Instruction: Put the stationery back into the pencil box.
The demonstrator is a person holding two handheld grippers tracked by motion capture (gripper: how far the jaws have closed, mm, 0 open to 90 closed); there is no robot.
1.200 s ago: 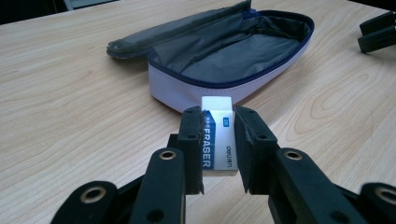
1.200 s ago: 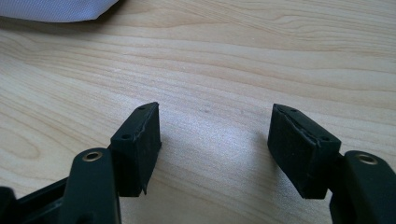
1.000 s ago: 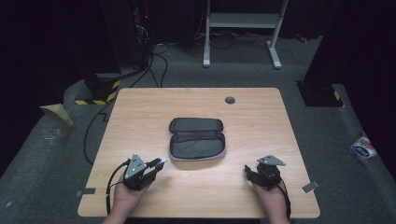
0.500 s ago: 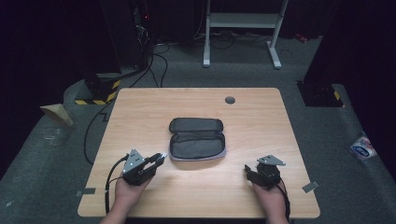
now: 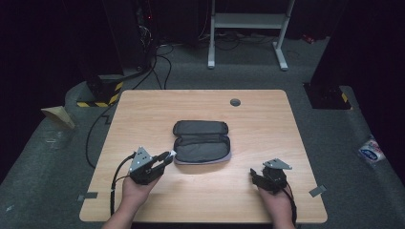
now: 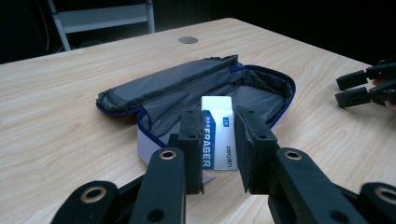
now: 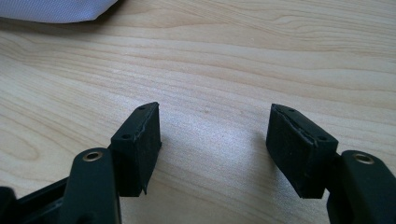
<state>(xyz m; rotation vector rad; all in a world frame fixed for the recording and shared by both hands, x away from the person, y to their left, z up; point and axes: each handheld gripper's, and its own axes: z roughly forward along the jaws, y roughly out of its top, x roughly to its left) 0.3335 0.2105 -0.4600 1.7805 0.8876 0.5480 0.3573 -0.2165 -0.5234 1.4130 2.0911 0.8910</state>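
Pencil case of dark grey fabric with blue trim [image 6: 219, 95], unzipped and laid open flat at table centre; interior lining seen bare. White rectangular eraser in blue-printed sleeve [image 6: 217, 133] clamped between pads of left gripper [image 6: 218, 149], held just above near edge of case, not yet inside. Right gripper [image 7: 212, 147] released, nothing between jaws, held low over bare light wooden tabletop [image 5: 200, 107], well apart from case. Small round grey grommet [image 5: 235, 102] noted near far table edge. Path between eraser and case unobstructed.
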